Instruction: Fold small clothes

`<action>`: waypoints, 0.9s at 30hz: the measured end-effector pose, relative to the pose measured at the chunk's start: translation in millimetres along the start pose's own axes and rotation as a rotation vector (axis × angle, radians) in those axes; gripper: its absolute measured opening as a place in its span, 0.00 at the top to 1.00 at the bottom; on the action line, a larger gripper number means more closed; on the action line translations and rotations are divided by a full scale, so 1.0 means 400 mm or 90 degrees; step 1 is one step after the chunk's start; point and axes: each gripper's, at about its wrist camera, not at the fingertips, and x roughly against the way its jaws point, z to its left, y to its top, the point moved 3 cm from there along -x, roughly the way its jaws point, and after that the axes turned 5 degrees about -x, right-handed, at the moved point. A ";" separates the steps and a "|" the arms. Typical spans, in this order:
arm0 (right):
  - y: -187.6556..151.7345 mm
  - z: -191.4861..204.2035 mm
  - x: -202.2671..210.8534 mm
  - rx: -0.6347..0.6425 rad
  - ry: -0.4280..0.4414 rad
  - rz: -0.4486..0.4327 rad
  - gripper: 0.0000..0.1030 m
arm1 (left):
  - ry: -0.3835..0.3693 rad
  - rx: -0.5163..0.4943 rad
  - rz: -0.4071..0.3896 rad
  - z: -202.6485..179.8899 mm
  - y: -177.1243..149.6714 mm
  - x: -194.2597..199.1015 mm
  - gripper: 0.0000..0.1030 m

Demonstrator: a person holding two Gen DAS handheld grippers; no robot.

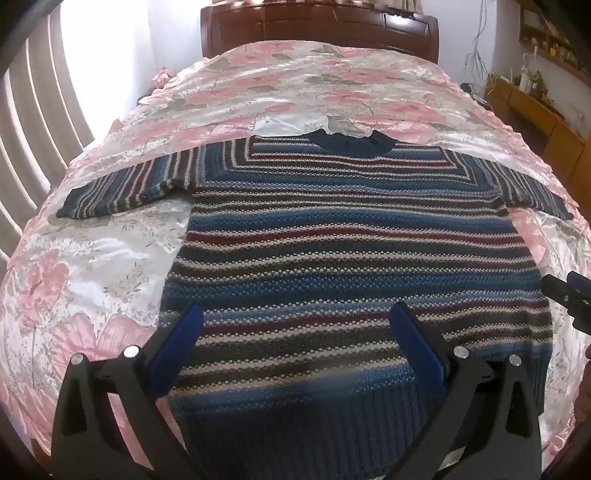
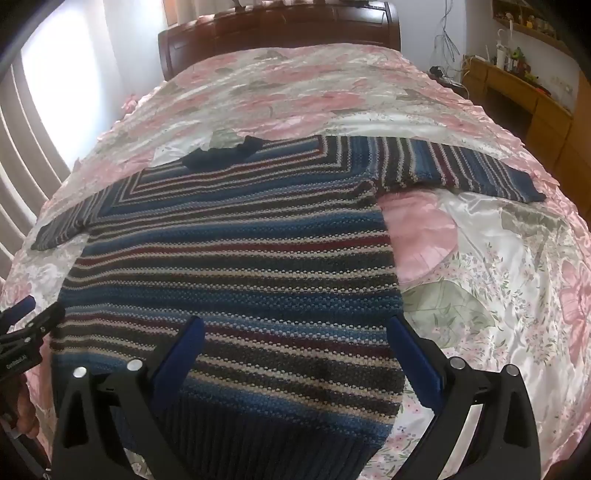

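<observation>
A striped knit sweater [image 1: 351,240] in blue, dark red, cream and grey lies flat on the bed, front up, both short sleeves spread out and the dark blue collar [image 1: 349,142] at the far end. My left gripper [image 1: 297,321] hovers open over its lower left part, near the ribbed hem, holding nothing. In the right wrist view the same sweater [image 2: 229,258] fills the middle, and my right gripper [image 2: 295,332] hangs open above its lower right corner with nothing between the blue pads. Each gripper shows at the edge of the other's view.
A satin bedspread [image 1: 110,266] with pink flowers covers the bed, bare on both sides of the sweater. A dark wooden headboard [image 1: 317,29] stands at the far end. Curtains [image 1: 33,140] hang at the left and a wooden desk [image 2: 517,92] stands at the right.
</observation>
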 end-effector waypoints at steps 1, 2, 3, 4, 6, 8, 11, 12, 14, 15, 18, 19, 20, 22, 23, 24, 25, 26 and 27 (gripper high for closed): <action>-0.003 -0.001 -0.002 0.000 0.000 0.000 0.04 | 0.000 0.000 0.001 -0.003 -0.001 0.000 0.03; -0.003 -0.001 -0.002 0.000 0.001 0.001 0.04 | 0.001 0.000 0.001 -0.005 -0.002 -0.001 0.03; -0.004 -0.002 -0.004 -0.001 0.002 0.002 0.04 | 0.001 0.000 0.001 -0.005 -0.002 -0.001 0.03; -0.004 -0.002 -0.005 -0.001 0.002 0.002 0.04 | 0.001 0.000 0.002 -0.006 -0.002 -0.002 0.03; -0.004 -0.002 -0.007 -0.001 0.002 0.003 0.04 | 0.000 -0.001 0.003 -0.008 -0.003 -0.002 0.03; -0.005 -0.001 -0.008 0.000 0.003 0.003 0.04 | 0.000 -0.002 0.002 -0.010 -0.004 -0.002 0.03; -0.005 -0.002 -0.007 0.000 0.003 0.003 0.04 | -0.001 0.000 0.003 -0.004 -0.003 -0.012 0.03; -0.006 -0.001 -0.007 -0.001 0.004 0.003 0.04 | -0.001 0.000 0.003 -0.005 -0.005 -0.013 0.03; -0.006 0.000 -0.008 -0.001 0.004 0.003 0.04 | -0.001 0.000 0.003 -0.005 -0.007 -0.013 0.03; -0.006 -0.001 -0.008 -0.001 0.004 0.003 0.04 | -0.001 0.000 0.003 -0.006 -0.008 -0.012 0.03; -0.007 -0.001 -0.008 -0.002 0.005 0.003 0.04 | 0.000 0.000 0.001 -0.007 0.002 -0.008 0.03; -0.007 -0.001 -0.008 -0.002 0.006 0.002 0.04 | -0.001 -0.001 0.001 -0.008 -0.003 -0.010 0.03; -0.007 -0.001 -0.007 -0.002 0.006 0.002 0.04 | 0.000 -0.001 0.001 -0.008 -0.003 -0.010 0.03; -0.006 -0.004 -0.007 -0.002 0.008 0.001 0.04 | -0.002 0.001 0.001 -0.007 -0.002 -0.010 0.03; -0.006 -0.004 -0.007 -0.002 0.007 0.001 0.04 | -0.003 0.001 0.001 -0.008 -0.002 -0.010 0.03; -0.006 -0.004 -0.007 -0.003 0.008 0.002 0.04 | -0.002 0.001 0.001 -0.009 -0.002 -0.010 0.03; -0.007 -0.003 -0.006 -0.003 0.009 0.002 0.04 | -0.001 0.000 0.001 -0.010 -0.002 -0.008 0.03; -0.006 -0.005 -0.006 -0.002 0.009 0.001 0.04 | -0.001 0.000 0.001 -0.010 -0.002 -0.008 0.03; -0.006 -0.005 -0.006 -0.002 0.009 0.001 0.04 | -0.001 -0.001 0.002 -0.009 -0.001 -0.008 0.03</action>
